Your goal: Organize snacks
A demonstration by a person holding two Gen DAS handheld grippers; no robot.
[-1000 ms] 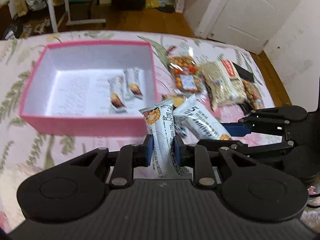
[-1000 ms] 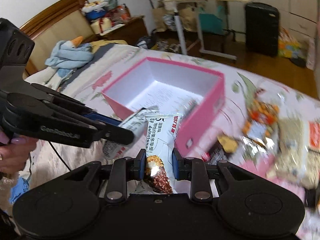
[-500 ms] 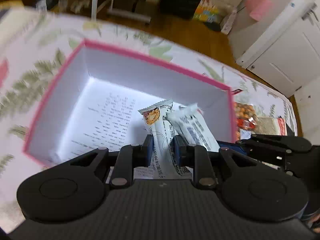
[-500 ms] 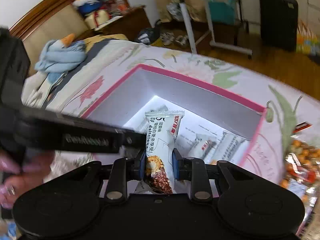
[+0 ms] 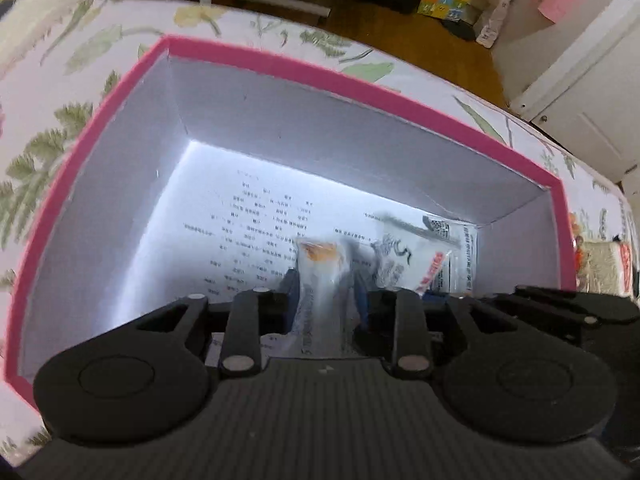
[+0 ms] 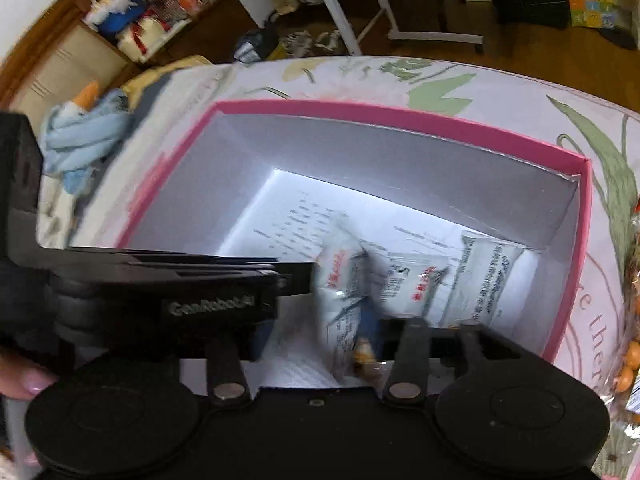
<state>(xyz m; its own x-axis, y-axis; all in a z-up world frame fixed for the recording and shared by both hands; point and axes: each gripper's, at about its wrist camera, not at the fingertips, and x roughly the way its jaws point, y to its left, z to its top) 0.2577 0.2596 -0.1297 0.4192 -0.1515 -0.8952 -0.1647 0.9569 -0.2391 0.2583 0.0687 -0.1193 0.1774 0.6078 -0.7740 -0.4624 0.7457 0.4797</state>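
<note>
A pink box with a white inside lies on a floral bedspread. My left gripper hangs low inside it, its jaws opening; a blurred white snack packet is between them, loose, with a gap on its right side. In the right wrist view my right gripper is also over the box with its jaws opening wide. Its white packet tilts, blurred, and is free of the pads. Two more white packets lie on the box floor at the right. The left gripper crosses from the left.
Bags of snacks lie on the bedspread right of the box, among them an orange nut bag. A blue cloth is bunched at the far left. A person's fingertip shows at the left edge. Beyond the bed is wooden floor with furniture.
Both grippers came from in front of the box to low inside it. Both pairs of jaws, shut on their packets before, have parted, and the packets are slipping free.
</note>
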